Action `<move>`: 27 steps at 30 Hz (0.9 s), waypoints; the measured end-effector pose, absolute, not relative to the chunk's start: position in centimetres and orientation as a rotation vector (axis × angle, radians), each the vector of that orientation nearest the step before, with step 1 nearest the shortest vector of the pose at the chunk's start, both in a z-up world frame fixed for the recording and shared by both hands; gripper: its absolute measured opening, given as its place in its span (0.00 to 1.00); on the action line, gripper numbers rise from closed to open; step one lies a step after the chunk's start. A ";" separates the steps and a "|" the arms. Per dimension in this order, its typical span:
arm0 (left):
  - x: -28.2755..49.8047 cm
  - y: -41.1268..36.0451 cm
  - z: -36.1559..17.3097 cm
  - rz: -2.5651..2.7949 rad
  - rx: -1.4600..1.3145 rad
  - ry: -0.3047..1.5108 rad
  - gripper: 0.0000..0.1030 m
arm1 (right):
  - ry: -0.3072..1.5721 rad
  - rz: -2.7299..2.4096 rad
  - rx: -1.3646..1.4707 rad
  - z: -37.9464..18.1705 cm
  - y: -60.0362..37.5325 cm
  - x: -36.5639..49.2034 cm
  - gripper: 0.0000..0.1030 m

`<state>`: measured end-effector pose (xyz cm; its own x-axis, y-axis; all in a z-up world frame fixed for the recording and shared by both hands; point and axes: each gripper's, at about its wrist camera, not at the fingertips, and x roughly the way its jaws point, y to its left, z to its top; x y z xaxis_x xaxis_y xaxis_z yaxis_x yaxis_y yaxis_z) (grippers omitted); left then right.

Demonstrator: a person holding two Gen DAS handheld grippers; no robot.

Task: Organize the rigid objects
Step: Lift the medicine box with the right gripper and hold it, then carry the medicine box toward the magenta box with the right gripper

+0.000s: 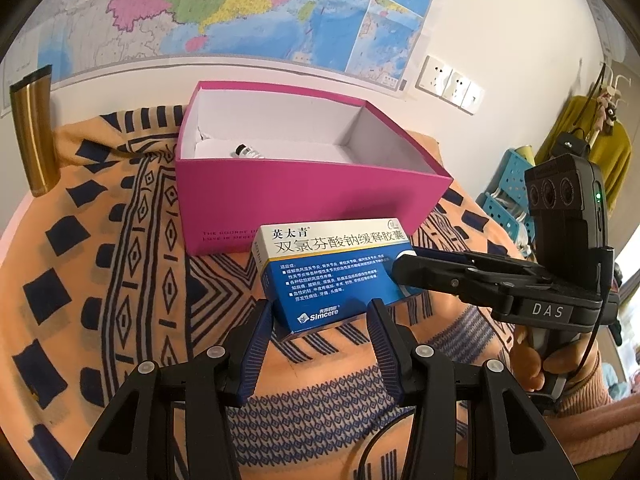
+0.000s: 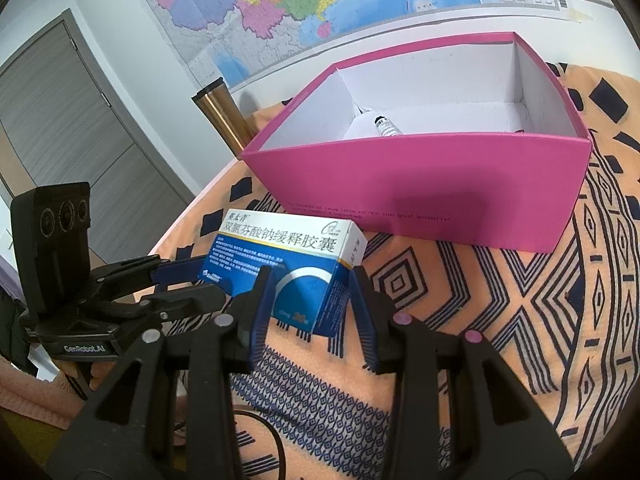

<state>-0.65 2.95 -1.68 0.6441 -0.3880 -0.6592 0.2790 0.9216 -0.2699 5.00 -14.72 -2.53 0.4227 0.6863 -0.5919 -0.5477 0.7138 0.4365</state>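
Note:
A blue and white medicine box (image 1: 332, 272) lies tilted on the patterned cloth in front of an open pink box (image 1: 304, 208). It also shows in the right wrist view (image 2: 288, 264). Both grippers clasp it from opposite ends. My left gripper (image 1: 320, 316) has its jaws around the near end of the box. My right gripper (image 2: 310, 284) has its jaws against the sides of the other end. A small vial (image 1: 248, 153) lies inside the pink box (image 2: 420, 192), and shows in the right wrist view too (image 2: 386, 126).
A gold tumbler (image 1: 34, 136) stands at the table's far left by the wall, also in the right wrist view (image 2: 224, 116). A map hangs on the wall behind. A blue rack (image 1: 508, 196) stands off the table's right side. A door (image 2: 80, 120) is at left.

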 end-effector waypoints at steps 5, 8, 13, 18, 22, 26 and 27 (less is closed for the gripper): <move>-0.6 3.0 -1.5 -0.382 -0.148 0.776 0.47 | 0.822 0.779 0.182 -2.2 -14.6 5.1 0.40; -0.6 3.0 -1.4 -0.383 -0.146 0.770 0.47 | 0.818 0.779 0.180 -2.1 -14.6 5.2 0.40; -0.6 3.1 -1.2 -0.384 -0.144 0.762 0.47 | 0.810 0.779 0.178 -2.1 -14.6 5.1 0.40; -0.7 3.1 -1.1 -0.383 -0.141 0.756 0.47 | 0.801 0.778 0.171 -1.9 -14.6 5.0 0.40; -0.6 3.2 -0.9 -0.382 -0.141 0.749 0.47 | 0.794 0.779 0.168 -1.7 -14.5 5.1 0.40; -0.6 3.2 -0.7 -0.381 -0.135 0.743 0.47 | 0.789 0.781 0.166 -1.7 -14.6 5.2 0.40; -0.6 3.2 -0.7 -0.381 -0.133 0.741 0.47 | 0.787 0.781 0.164 -1.7 -14.6 5.2 0.40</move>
